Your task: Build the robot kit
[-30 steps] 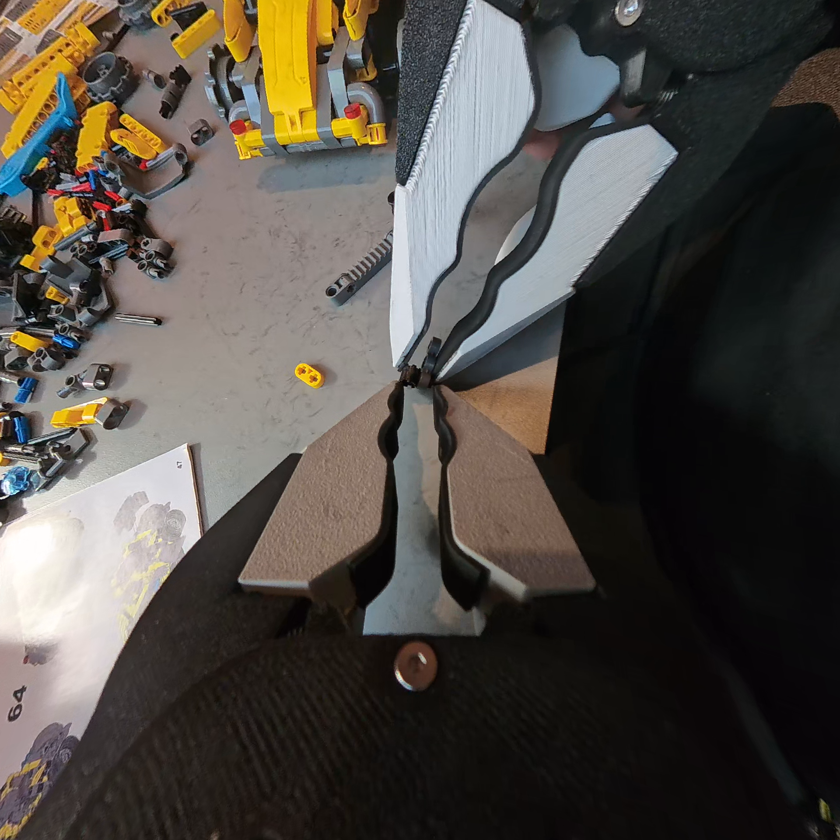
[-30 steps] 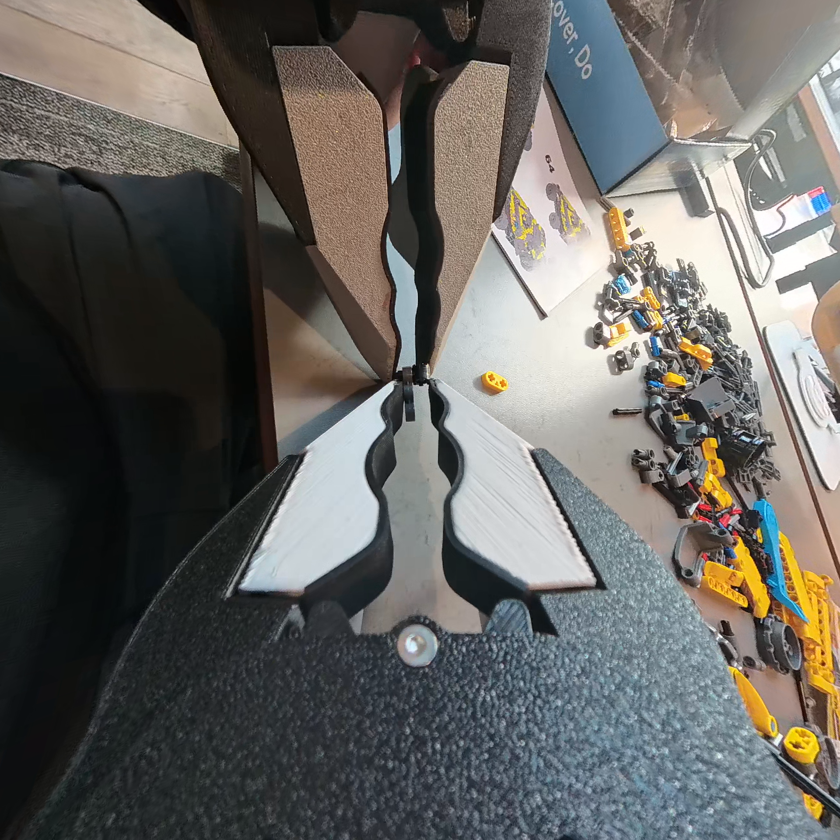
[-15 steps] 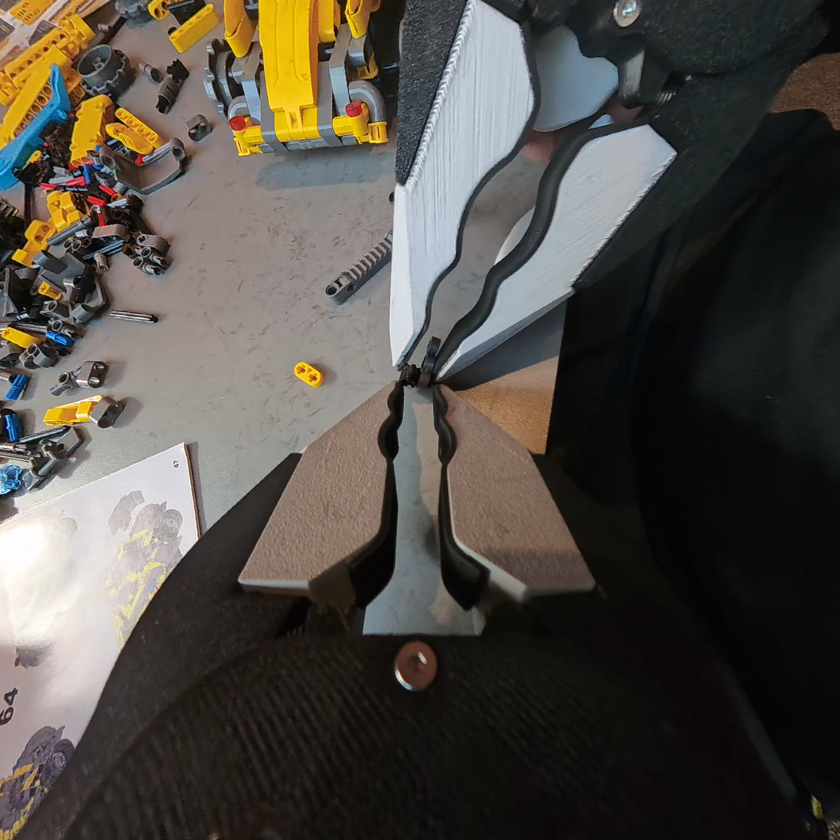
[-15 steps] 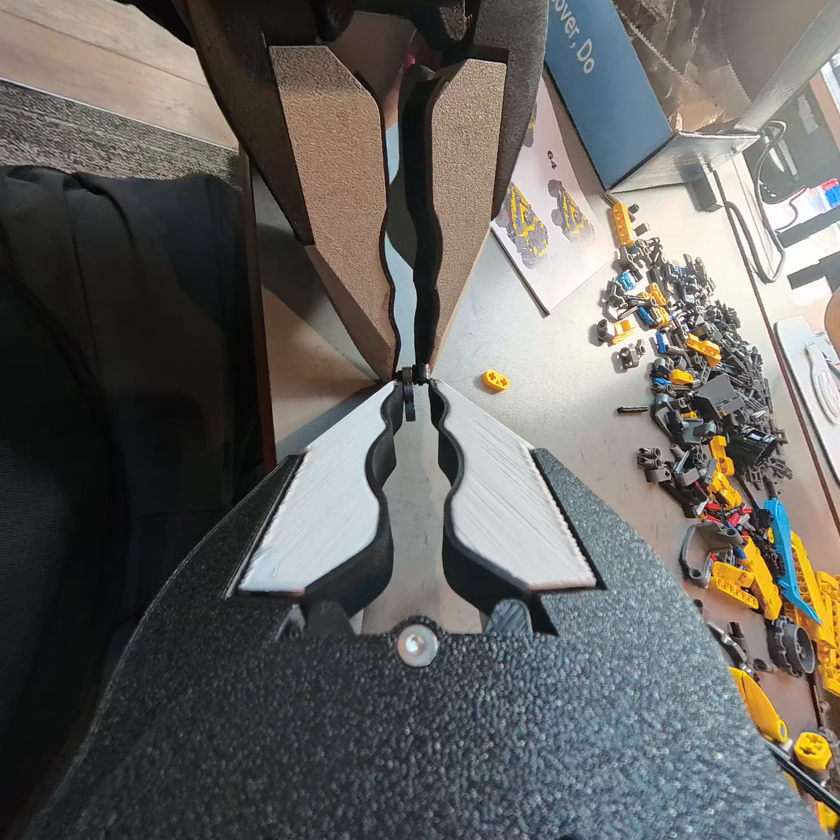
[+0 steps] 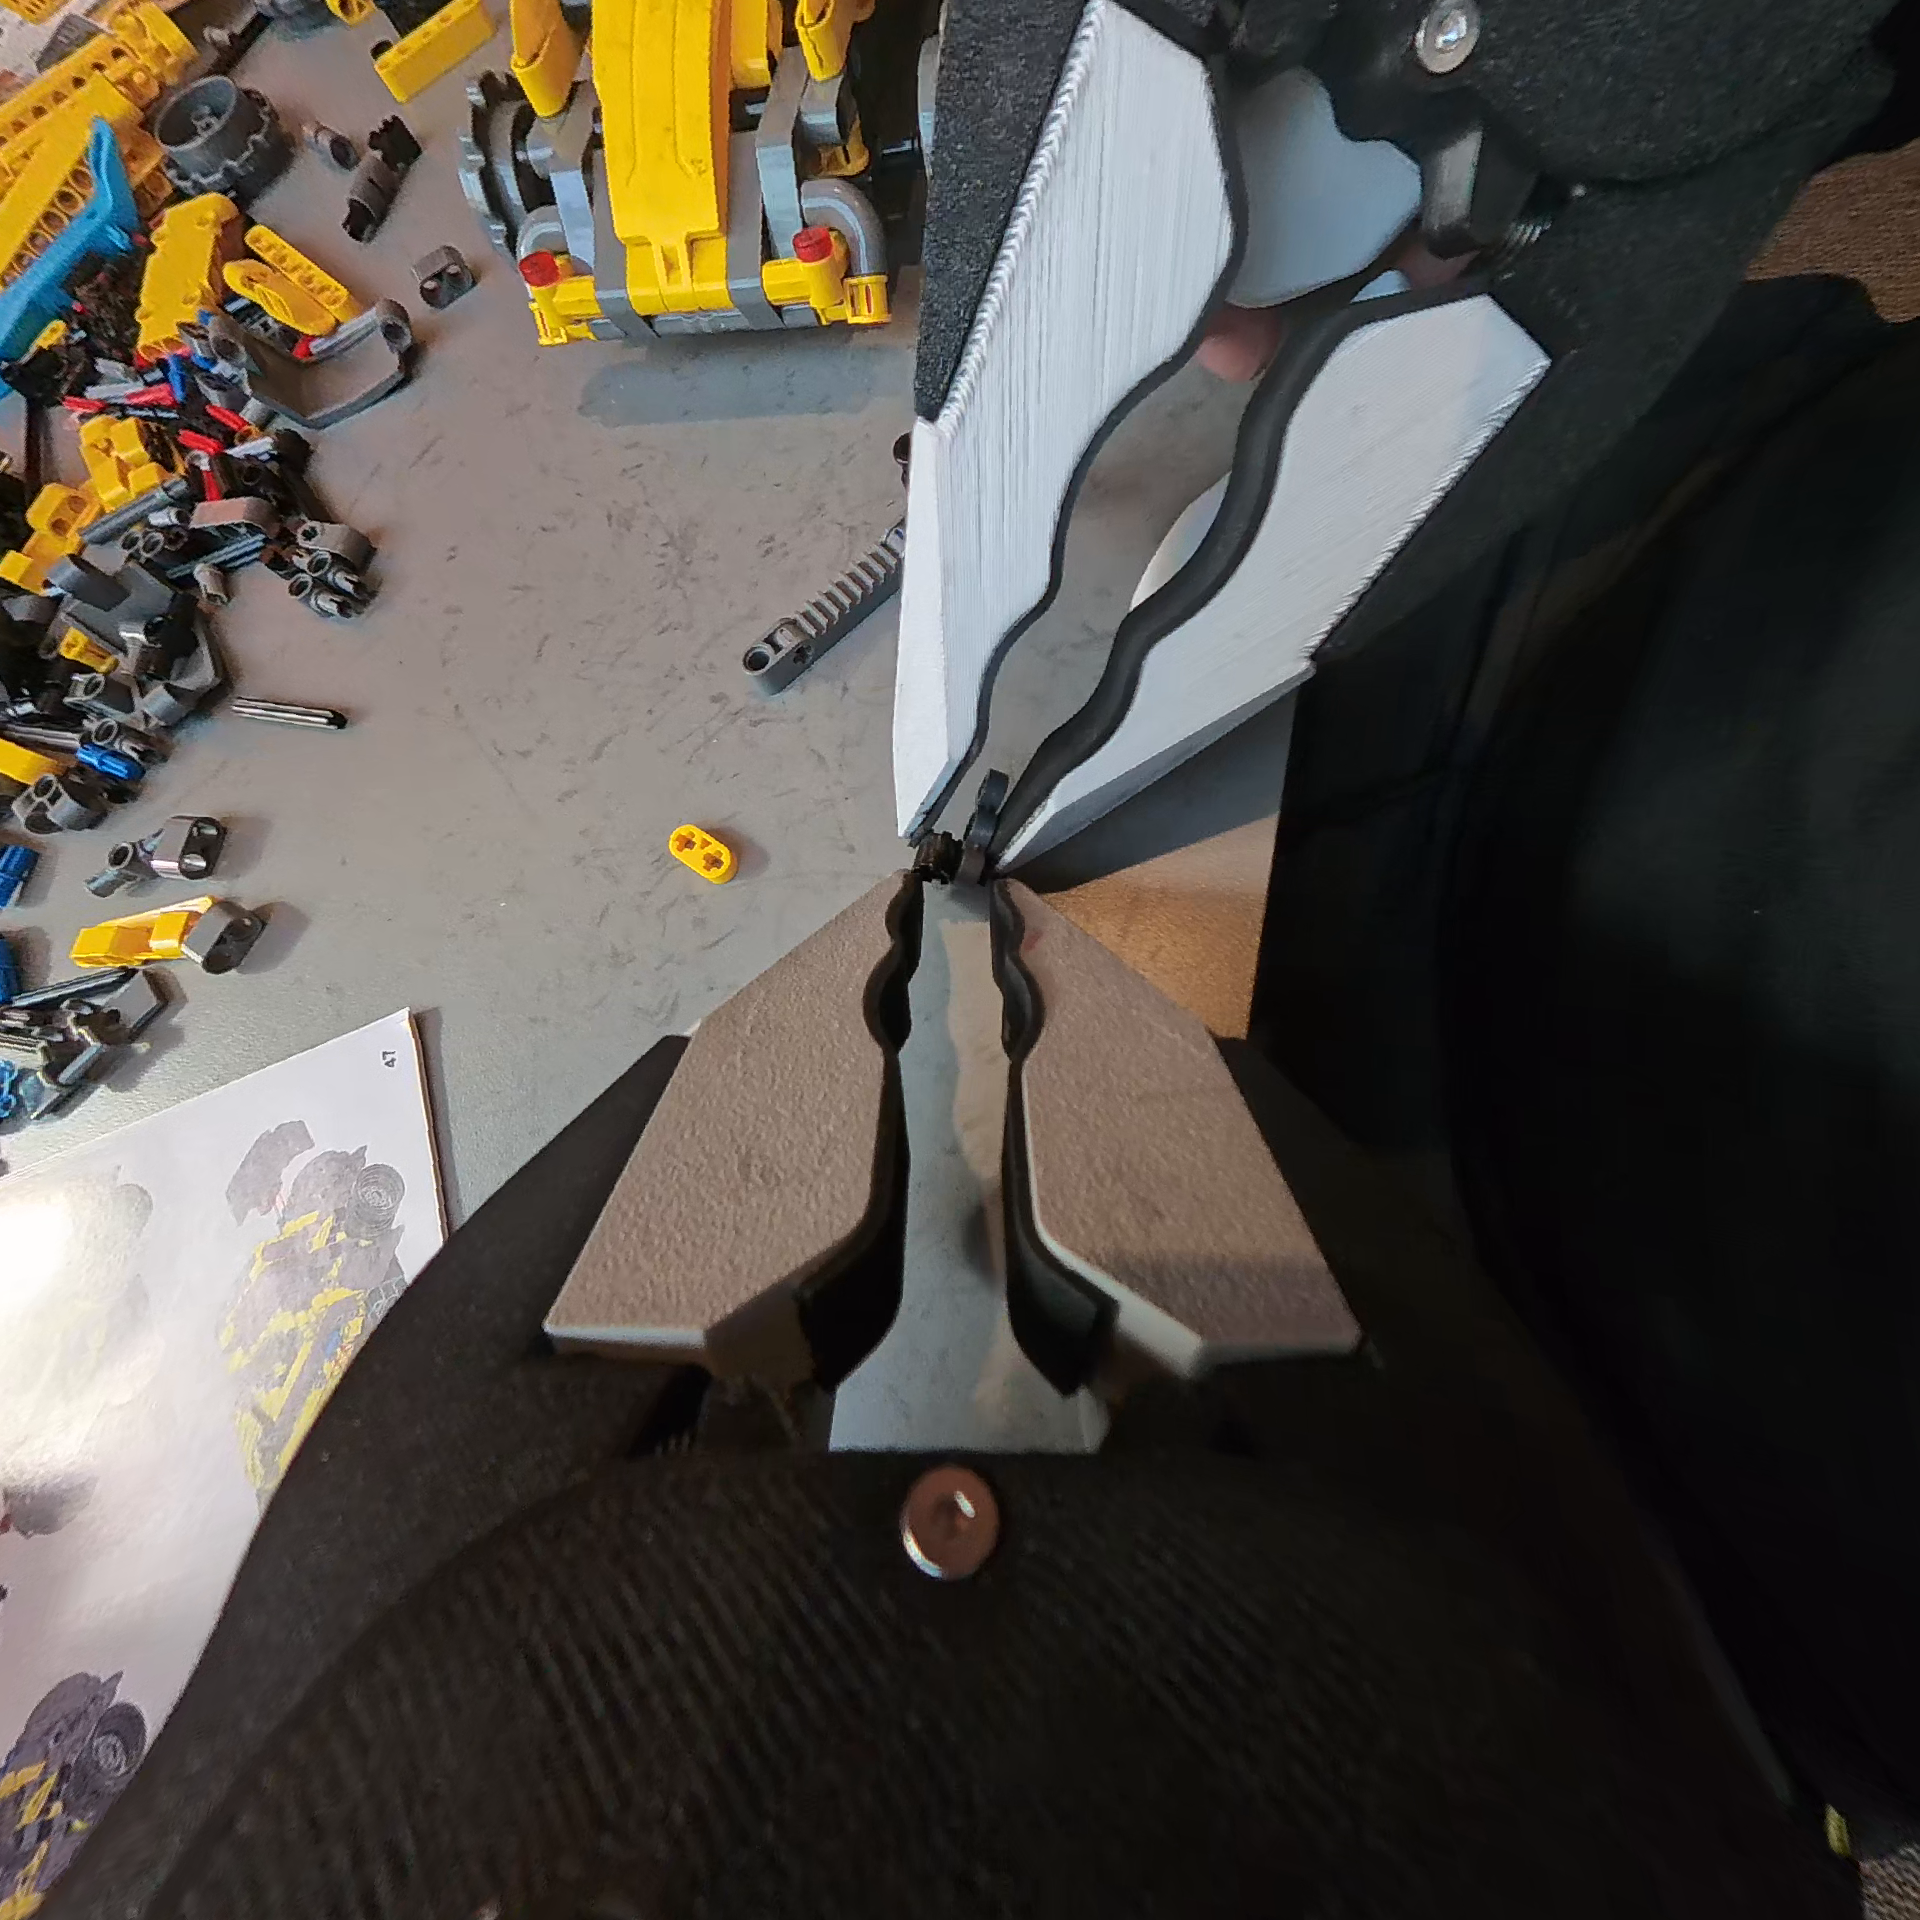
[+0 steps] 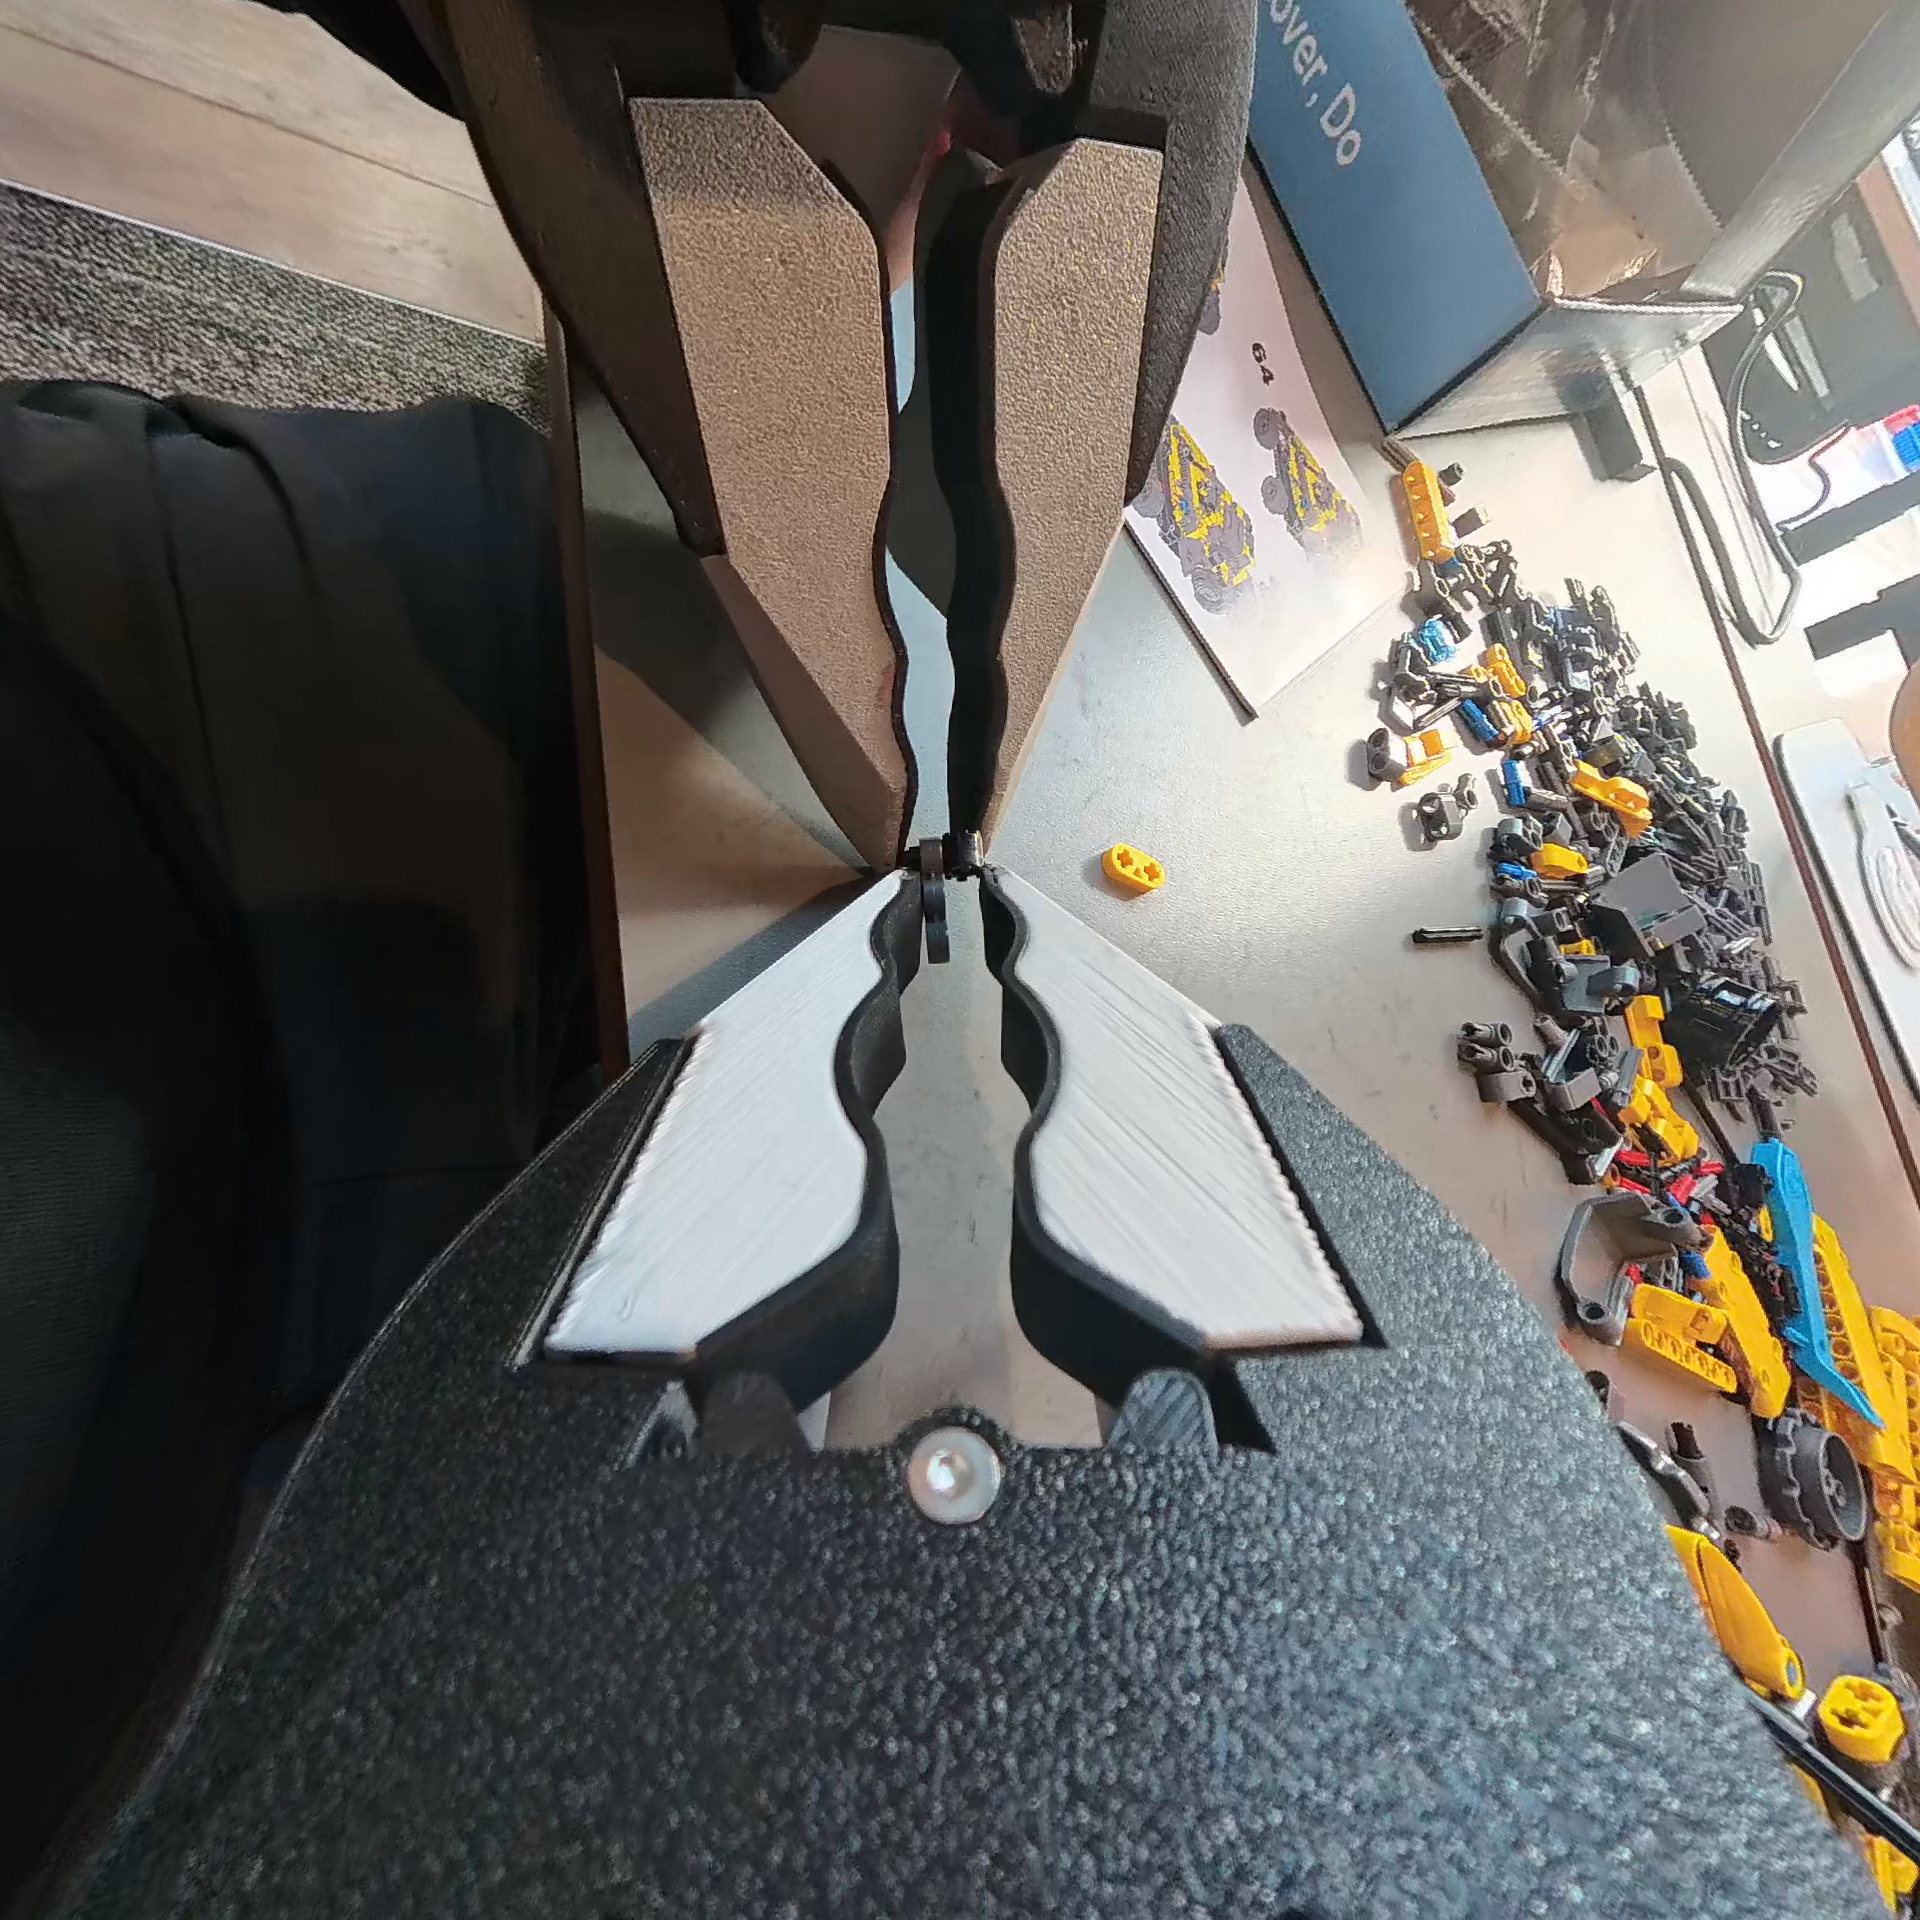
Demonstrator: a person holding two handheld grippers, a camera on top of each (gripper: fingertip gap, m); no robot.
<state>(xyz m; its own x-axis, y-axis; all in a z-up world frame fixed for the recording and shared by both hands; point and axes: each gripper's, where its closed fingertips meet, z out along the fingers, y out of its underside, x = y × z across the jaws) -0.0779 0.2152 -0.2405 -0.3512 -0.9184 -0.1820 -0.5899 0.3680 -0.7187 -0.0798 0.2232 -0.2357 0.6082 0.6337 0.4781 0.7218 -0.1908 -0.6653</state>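
Observation:
My left gripper (image 5: 958, 885), with brown fingers, and my right gripper (image 6: 948, 883), with white fingers, meet tip to tip just above the near edge of the grey table (image 5: 582, 582). The left gripper is shut on a small black pin (image 5: 938, 862). The right gripper is shut on a thin flat black piece (image 6: 938, 920), which also shows in the left wrist view (image 5: 983, 812). The pin and the flat piece touch at the tips. The right gripper (image 5: 966, 836) shows in the left wrist view, and the left gripper (image 6: 940, 844) in the right wrist view.
A small yellow two-hole piece (image 5: 702, 853) lies on the table near the tips. A grey toothed rack (image 5: 826, 623), a yellow and grey model (image 5: 675, 177), a pile of loose parts (image 5: 135, 520) and an instruction booklet (image 5: 208, 1299) lie around. A blue box (image 6: 1403, 229) stands beyond. The grippers are tip to tip, or close to it.
Both grippers stay tip to tip on the black pieces. The pair has shifted only slightly over the table.

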